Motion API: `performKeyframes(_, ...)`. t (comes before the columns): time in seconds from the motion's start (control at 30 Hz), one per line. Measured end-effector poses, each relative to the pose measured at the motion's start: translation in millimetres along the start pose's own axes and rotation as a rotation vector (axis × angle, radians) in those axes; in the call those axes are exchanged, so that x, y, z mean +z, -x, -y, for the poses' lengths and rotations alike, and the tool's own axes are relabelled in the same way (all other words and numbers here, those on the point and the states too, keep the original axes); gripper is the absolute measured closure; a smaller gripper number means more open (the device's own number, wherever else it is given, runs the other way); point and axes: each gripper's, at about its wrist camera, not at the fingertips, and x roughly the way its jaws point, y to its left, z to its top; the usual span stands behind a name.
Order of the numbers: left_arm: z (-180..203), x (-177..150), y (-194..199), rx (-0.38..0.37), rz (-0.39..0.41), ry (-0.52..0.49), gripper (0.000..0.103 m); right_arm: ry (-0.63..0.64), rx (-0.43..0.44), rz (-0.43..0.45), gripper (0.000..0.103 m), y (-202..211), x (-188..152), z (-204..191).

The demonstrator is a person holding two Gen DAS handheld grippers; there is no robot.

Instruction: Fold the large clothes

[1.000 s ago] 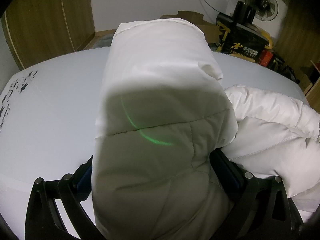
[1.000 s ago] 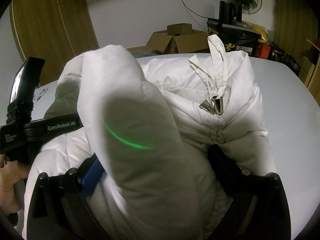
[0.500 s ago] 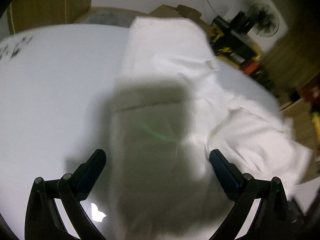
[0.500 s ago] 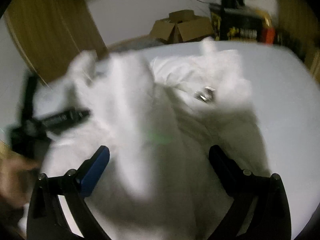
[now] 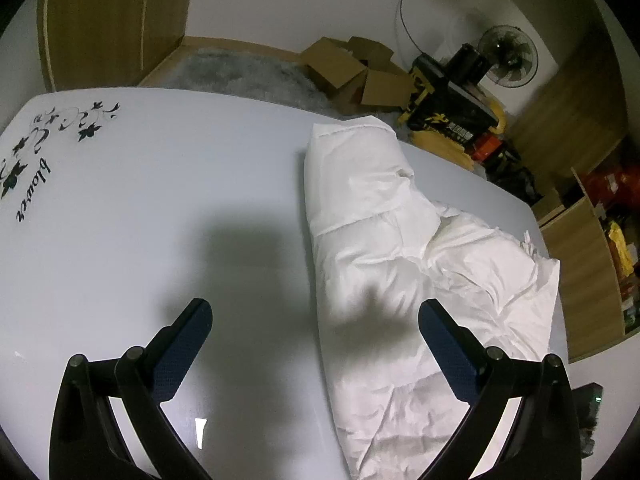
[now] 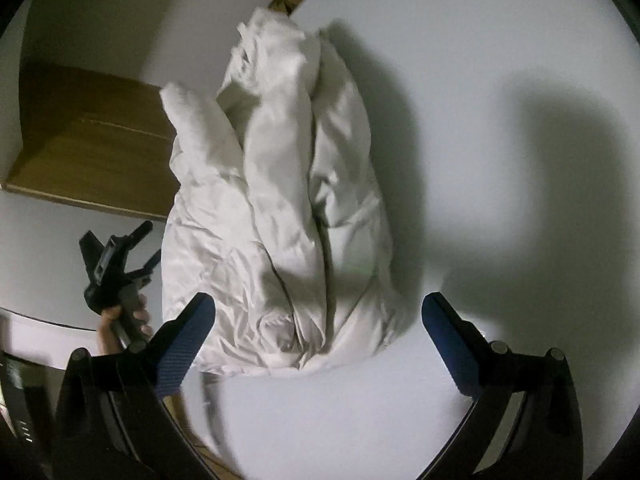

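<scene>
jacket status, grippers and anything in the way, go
Left gripper open, empty. Right gripper open, empty. White puffer jacket bunched on the table, unheld. Nothing on it.

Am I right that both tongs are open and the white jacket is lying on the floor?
Not quite. Both tongs are open, the left tongs and the right tongs, but the white jacket lies on the pale table, not on the floor. The left wrist view shows it.

Jacket on table
</scene>
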Motion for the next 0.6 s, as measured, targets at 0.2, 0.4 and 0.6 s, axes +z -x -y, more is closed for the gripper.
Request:
performKeyframes(0.2, -4.5, -2.2, -0.1, 0.008, -0.009, -0.006, 0.0, 0.047, 0.071, -0.017, 0.0, -26.9, 16.9, -7.7)
performKeyframes(0.4, -8.1, 0.8, -17.1, -0.017, -0.033, 0.02, 0.0, 0.251, -0.053, -0.019, 0.0, -50.2, 14.6, -41.3)
performKeyframes(0.6, -19.0, 6.1, -33.6, -0.204, -0.088, 0.121, 0.0, 0.206, -0.081, -0.013, 0.036, -49.3, 9.4, -35.5)
